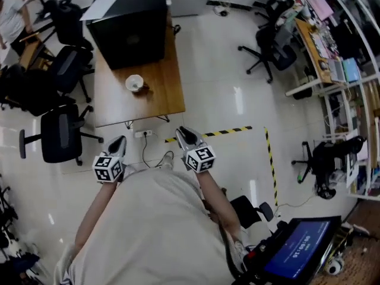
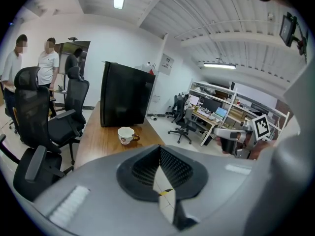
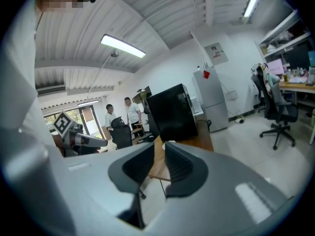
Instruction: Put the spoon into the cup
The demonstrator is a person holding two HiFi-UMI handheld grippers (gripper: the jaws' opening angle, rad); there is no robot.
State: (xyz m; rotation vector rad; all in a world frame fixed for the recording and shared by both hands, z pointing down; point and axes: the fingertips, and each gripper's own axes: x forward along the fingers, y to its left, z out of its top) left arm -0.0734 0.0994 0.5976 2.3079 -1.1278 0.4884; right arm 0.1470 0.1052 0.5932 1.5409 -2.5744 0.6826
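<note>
A white cup (image 1: pixel 135 83) (image 2: pixel 126 134) stands on the wooden table (image 1: pixel 160 94), in front of a black box. I cannot make out a spoon in any view. Both grippers hang in the air over the floor, short of the table's near edge. The left gripper (image 1: pixel 120 139) (image 2: pixel 160 149) has its jaws closed tip to tip with nothing in them. The right gripper (image 1: pixel 181 130) (image 3: pixel 159 149) is shut and empty too, with only a thin slit between its pads. Each gripper view shows the other gripper off to one side.
A large black box (image 1: pixel 127 22) fills the table's far half. Office chairs (image 1: pixel 59 136) stand left of the table. Yellow-black tape (image 1: pixel 219 132) and a power strip with a cable (image 1: pixel 142 133) lie on the floor ahead. People (image 2: pixel 48 65) stand at the far end.
</note>
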